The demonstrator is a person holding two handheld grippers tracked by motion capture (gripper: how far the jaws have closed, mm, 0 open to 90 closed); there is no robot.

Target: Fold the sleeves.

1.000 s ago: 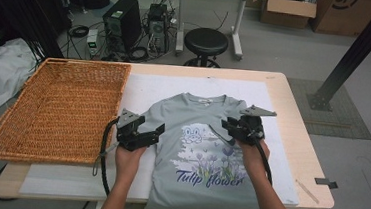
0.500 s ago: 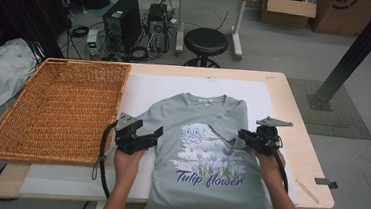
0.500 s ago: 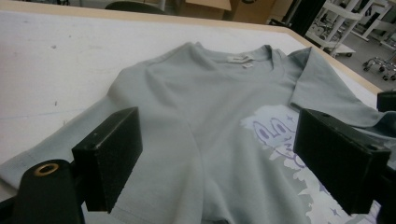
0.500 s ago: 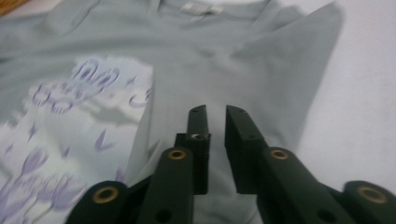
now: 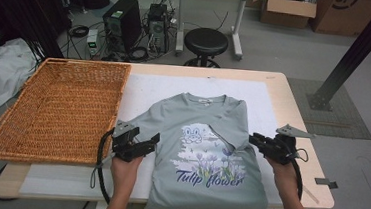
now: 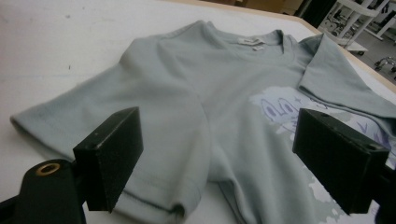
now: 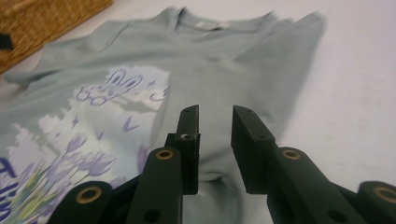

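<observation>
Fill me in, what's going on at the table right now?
A person is folding a grey T-shirt on the table. Its right sleeve is already folded over the print. The right gripper, jaws slightly apart with nothing held, sits at that folded edge. The left gripper, jaws wide, hovers by the left sleeve, still spread flat.

Under my left gripper (image 6: 233, 158) lay the T-shirt (image 5: 205, 151), soft matt grey-green cotton with a smooth printed motif. My gripper's pads were matt black plastic. Left of it sat the basket (image 5: 57, 109), rough woven wicker, on the pale wooden bench (image 5: 298, 113).
</observation>
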